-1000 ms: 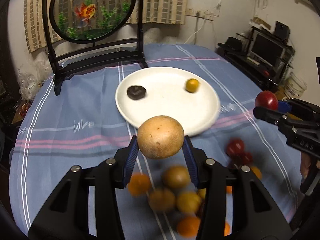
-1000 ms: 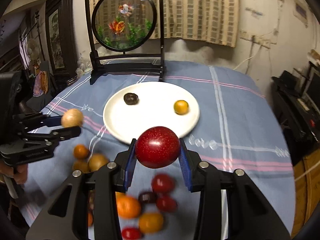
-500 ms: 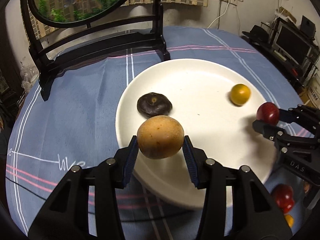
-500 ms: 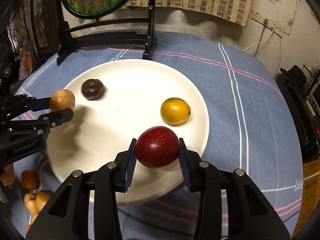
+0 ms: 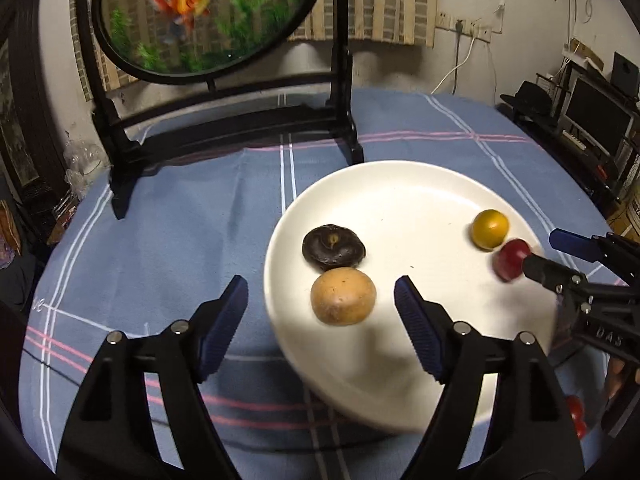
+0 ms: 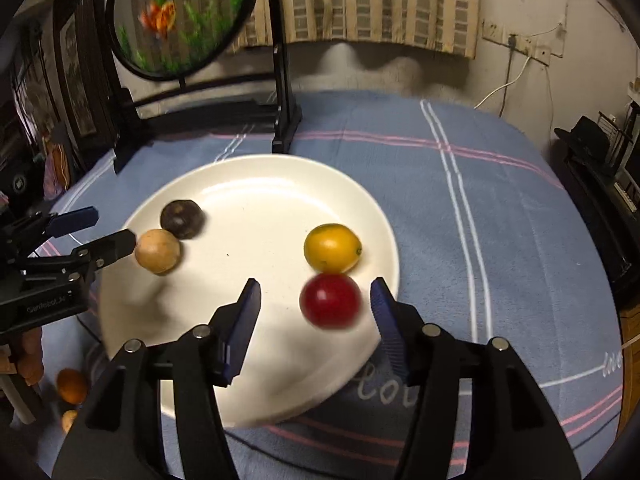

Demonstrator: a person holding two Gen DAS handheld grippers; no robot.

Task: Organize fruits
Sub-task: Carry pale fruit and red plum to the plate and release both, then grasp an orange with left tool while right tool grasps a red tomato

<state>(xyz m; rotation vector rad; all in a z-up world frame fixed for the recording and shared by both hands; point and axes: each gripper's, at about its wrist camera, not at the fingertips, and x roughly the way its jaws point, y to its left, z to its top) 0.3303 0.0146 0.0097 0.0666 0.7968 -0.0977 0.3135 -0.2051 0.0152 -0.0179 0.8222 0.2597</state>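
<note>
A white plate (image 5: 400,184) (image 6: 256,176) lies on the blue cloth. A tan round fruit (image 5: 343,296) (image 6: 157,250) rests on the plate beside a dark wrinkled fruit (image 5: 333,246) (image 6: 182,219). My left gripper (image 5: 320,312) (image 6: 104,232) is opening, its pads clear of the tan fruit between them. A red fruit (image 6: 330,300) (image 5: 510,260), blurred, lies on the plate next to a yellow fruit (image 6: 332,248) (image 5: 489,229). My right gripper (image 6: 316,308) (image 5: 556,252) is opening too, both pads off the red fruit.
A black stand with a round goldfish panel (image 5: 200,16) (image 6: 180,16) rises behind the plate. Loose orange fruits (image 6: 71,386) lie on the cloth at the near left, red ones (image 5: 576,420) at the near right. Shelves with electronics (image 5: 592,116) stand at the right.
Both grippers moved forward and down over the plate. Both then opened, leaving the tan fruit by the dark one and the red fruit by the yellow one.
</note>
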